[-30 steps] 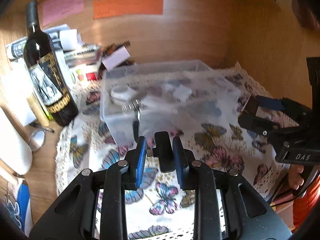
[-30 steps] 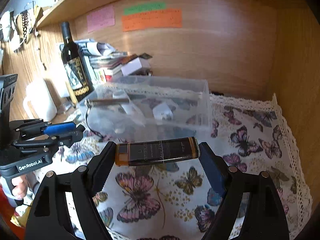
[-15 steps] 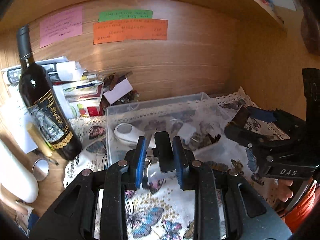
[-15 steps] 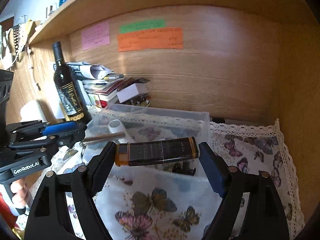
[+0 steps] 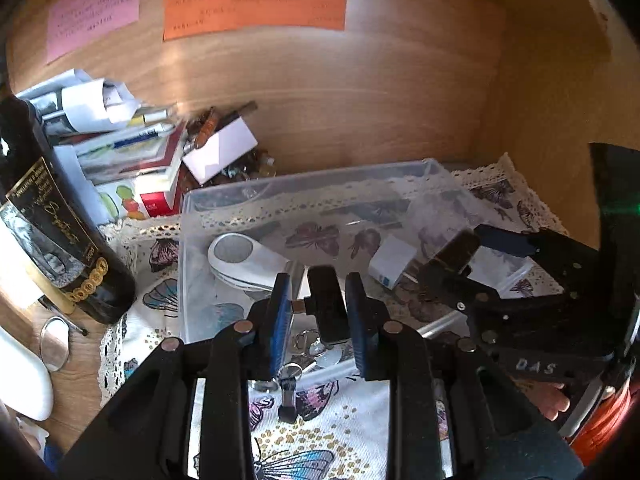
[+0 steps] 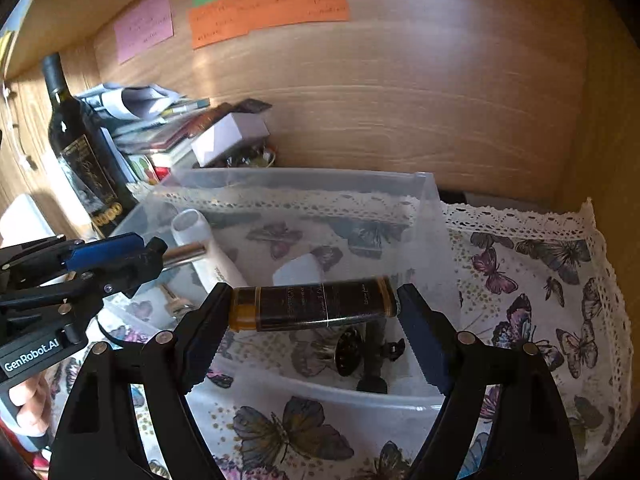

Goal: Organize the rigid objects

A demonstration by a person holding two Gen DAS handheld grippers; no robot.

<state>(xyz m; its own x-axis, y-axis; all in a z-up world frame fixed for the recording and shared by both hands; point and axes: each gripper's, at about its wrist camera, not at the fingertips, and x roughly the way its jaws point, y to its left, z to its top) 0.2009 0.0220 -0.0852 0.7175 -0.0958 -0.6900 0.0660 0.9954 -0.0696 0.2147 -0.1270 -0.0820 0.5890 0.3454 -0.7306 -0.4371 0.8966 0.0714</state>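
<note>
Wine bottle (image 5: 60,240) stands left of the clear bin (image 5: 304,184), off the butterfly cloth (image 6: 540,280). Your left claw (image 5: 320,304), over the bin's near-left part, is narrowed onto a small black key-like piece (image 5: 326,300); metal keys (image 5: 312,348) hang below it. Your right claw (image 6: 316,312), over the bin's near side, is spread wide, clamping a dark gold-capped tube (image 6: 316,308) end to end, level. White device (image 6: 208,248) lies inside the bin.

A clear bin (image 6: 424,200) sits on a cloth (image 6: 540,264) spread over the surface. Inside it lie a handheld device (image 5: 244,256), a small box (image 5: 392,260) and, near the front, what may be keys (image 5: 316,350). A wine bottle (image 5: 52,216) stands left of the bin, a paper stack (image 5: 120,144) behind it.
</note>
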